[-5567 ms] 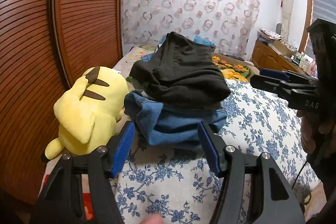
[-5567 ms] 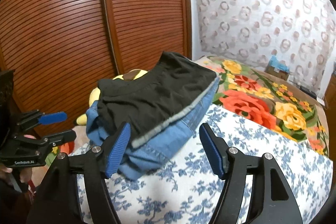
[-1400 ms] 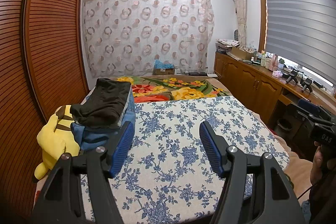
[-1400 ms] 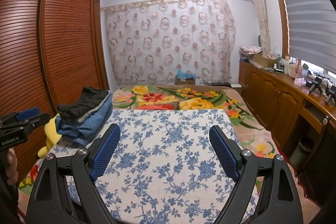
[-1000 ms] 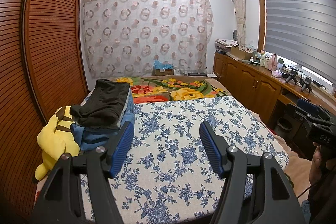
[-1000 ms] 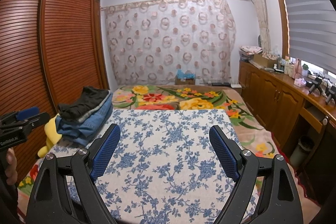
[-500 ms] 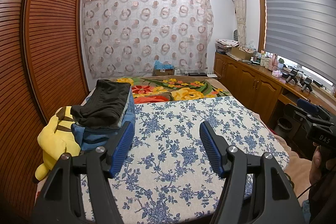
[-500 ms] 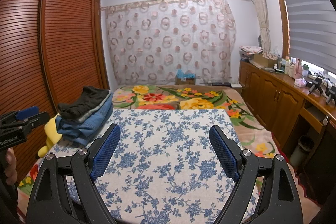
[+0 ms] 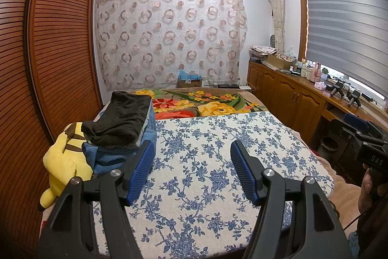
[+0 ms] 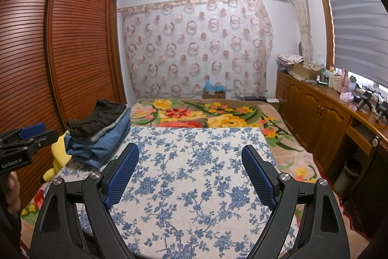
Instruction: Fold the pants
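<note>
A bedroom is shown, with a louvred wooden wardrobe [image 9: 36, 79] at the left, a ring-patterned curtain [image 9: 167, 38] on the far wall and a bed covered by a blue-flowered sheet [image 9: 218, 157]. In the left wrist view, the left tool [image 9: 191, 162] is held wide apart over the sheet with nothing between its blue pads [image 9: 141, 169]; the folded black pants [image 9: 121, 120] are seen stacked on folded blue jeans [image 9: 106, 157] at the bed's left edge, touching a yellow plush toy [image 9: 63, 159], and the right tool is glimpsed at the right edge. In the right wrist view, the right tool [image 10: 191, 169] is likewise spread wide and empty above the bare sheet, well apart from the stack. The folding is judged to be finished, since no loose pants are visible. If another pair is to be folded, it would best be laid flat on the open sheet, with both tools gripping the waistband corners so that the legs are aligned before creasing.
</note>
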